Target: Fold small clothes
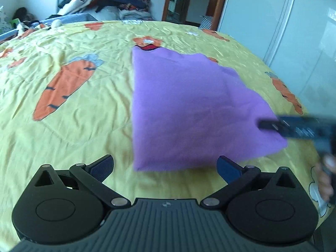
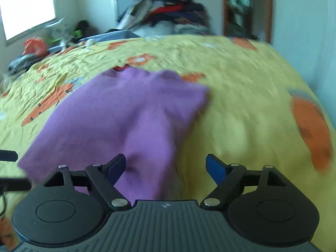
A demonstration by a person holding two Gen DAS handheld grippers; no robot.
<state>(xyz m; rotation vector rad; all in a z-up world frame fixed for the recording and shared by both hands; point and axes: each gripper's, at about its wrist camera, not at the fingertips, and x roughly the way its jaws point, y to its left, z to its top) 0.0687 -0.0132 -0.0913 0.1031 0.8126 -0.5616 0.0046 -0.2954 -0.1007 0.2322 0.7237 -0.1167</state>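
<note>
From my left gripper, its jaws spread wide with nothing between them, the folded purple knit garment lies flat just ahead on the yellow carrot-print bedspread, its near edge between the fingertips' line. Its long axis runs away from me, the red-trimmed neck end farthest. My right gripper also stands open, empty; the garment sits ahead and to its left, passing under the left finger. That view is blurred.

Left gripper angled downward, jaws spread wide (nothing between); right gripper likewise gaping, empty.
</note>
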